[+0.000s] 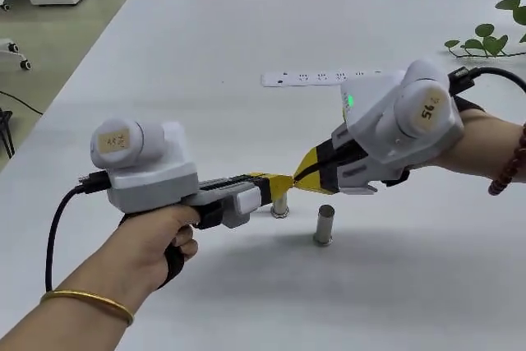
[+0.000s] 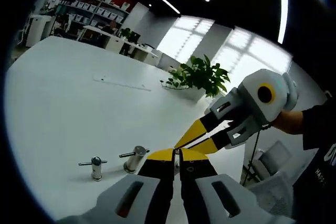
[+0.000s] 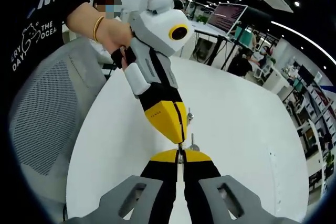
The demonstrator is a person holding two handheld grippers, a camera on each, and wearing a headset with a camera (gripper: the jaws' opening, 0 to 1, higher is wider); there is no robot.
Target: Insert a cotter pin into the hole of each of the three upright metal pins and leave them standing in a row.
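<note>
My left gripper [image 1: 278,183] and right gripper [image 1: 297,178] meet tip to tip above the table, both with jaws closed. A thin grey sliver, seemingly a cotter pin [image 3: 180,155], sits pinched where the yellow tips touch [image 2: 177,154]. Two upright metal pins stand on the white table, each with a cotter pin through its top: one [image 2: 96,167] further left, one [image 2: 135,159] close to my left jaws. In the head view, one pin [image 1: 279,207] stands just under the joined tips and the other [image 1: 324,226] to its right. The right gripper view has the left gripper [image 3: 168,119] coming in from above.
A white power strip [image 1: 329,78] lies on the table [image 1: 205,55] beyond the grippers. A green plant [image 1: 486,39] stands at the far right edge. Behind the person is a grey mesh chair [image 3: 47,114]. Desks and people fill the room's background.
</note>
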